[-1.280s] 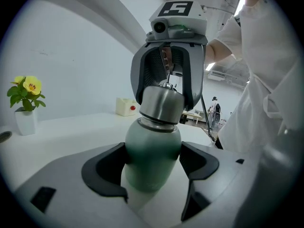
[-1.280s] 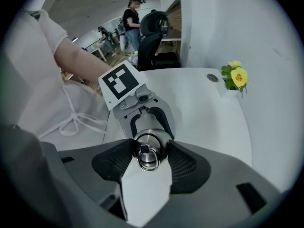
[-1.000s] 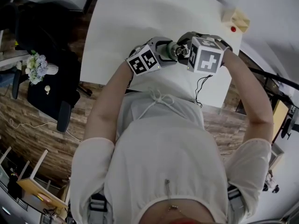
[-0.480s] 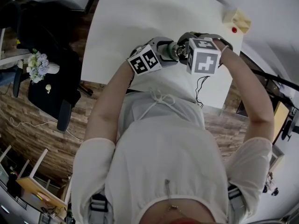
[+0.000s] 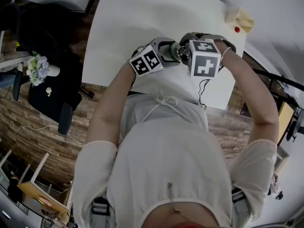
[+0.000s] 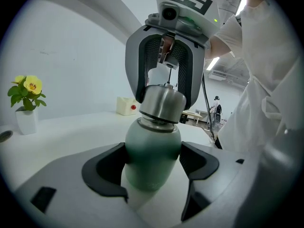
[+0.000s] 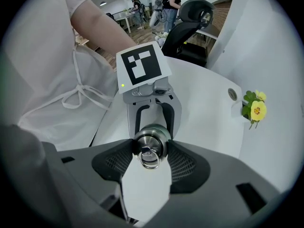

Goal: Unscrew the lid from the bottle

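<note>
R gripper [image 5: 187, 51] has rolled a touch since the earlier head view, its marker cube [image 5: 204, 58] now turned slightly. L gripper [image 5: 168, 52] hasn't shifted, and both meet above the white table [image 5: 142, 18] at approx 12 o'clock from the person's torso. L gripper view: jaws clamped on the green bottle [image 6: 152, 156] body, steel lid [image 6: 161, 103] end at 12 o'clock w/ R gripper closed on it from above, flower pot [image 6: 26, 99] at 9 o'clock. R gripper view: looks down on the lid, pads [image 7: 121, 163] pressing it at 9 & 3 o'clock w/ jaws approx half apart, ring [image 7: 149, 159] at lid's centre, L gripper beyond at 12.
</note>
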Action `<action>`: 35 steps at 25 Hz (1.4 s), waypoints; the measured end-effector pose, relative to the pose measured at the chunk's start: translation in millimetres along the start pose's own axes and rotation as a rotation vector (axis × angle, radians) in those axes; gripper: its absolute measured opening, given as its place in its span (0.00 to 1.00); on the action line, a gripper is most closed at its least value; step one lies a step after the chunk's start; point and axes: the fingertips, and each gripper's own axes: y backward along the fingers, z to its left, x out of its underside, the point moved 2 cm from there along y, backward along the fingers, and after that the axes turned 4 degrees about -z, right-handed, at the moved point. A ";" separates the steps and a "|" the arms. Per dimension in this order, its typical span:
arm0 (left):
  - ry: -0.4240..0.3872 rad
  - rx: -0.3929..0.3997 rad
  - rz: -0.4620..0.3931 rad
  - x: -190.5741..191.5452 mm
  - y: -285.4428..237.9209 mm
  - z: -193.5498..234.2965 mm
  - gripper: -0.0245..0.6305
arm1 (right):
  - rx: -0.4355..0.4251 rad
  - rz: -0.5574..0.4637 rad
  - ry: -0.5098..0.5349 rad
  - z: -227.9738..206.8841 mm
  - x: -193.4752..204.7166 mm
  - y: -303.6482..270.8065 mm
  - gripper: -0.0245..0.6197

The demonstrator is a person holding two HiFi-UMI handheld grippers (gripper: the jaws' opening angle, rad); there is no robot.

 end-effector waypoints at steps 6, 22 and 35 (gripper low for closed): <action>-0.011 0.010 -0.005 -1.4 0.9 -0.8 0.60 | -0.002 0.004 -0.003 -2.9 -2.9 19.4 0.41; -0.011 0.005 0.005 -4.1 1.0 -1.6 0.60 | 0.027 -0.005 -0.232 10.5 55.9 12.0 0.41; -0.003 -0.016 0.015 -4.7 0.2 -1.0 0.60 | 0.064 -0.027 -0.449 8.6 113.2 -60.4 0.41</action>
